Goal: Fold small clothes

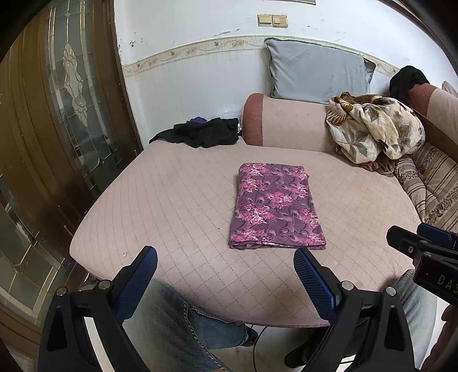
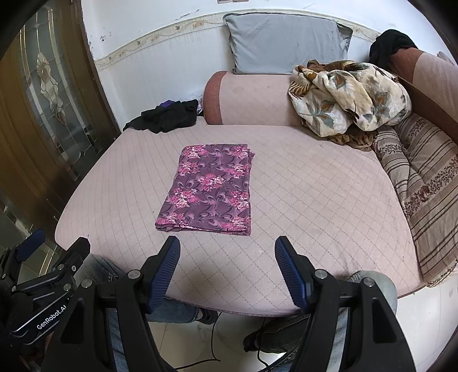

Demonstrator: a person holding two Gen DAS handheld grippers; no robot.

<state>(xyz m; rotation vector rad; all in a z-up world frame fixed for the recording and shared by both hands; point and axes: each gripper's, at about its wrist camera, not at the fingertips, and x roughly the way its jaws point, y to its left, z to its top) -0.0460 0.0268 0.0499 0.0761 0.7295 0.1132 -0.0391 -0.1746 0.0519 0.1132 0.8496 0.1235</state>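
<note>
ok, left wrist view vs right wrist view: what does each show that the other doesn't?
Left wrist only: the beige wall switches above the pillow, and the right hand-held gripper entering at its right edge.

Right wrist only: the left hand-held gripper at its lower left edge, and more of the striped cushion.

Both: the folded purple floral cloth lying flat on the pink quilted seat, the black clothes pile, grey pillow, floral blanket, and each camera's own jaws standing open and empty.
</note>
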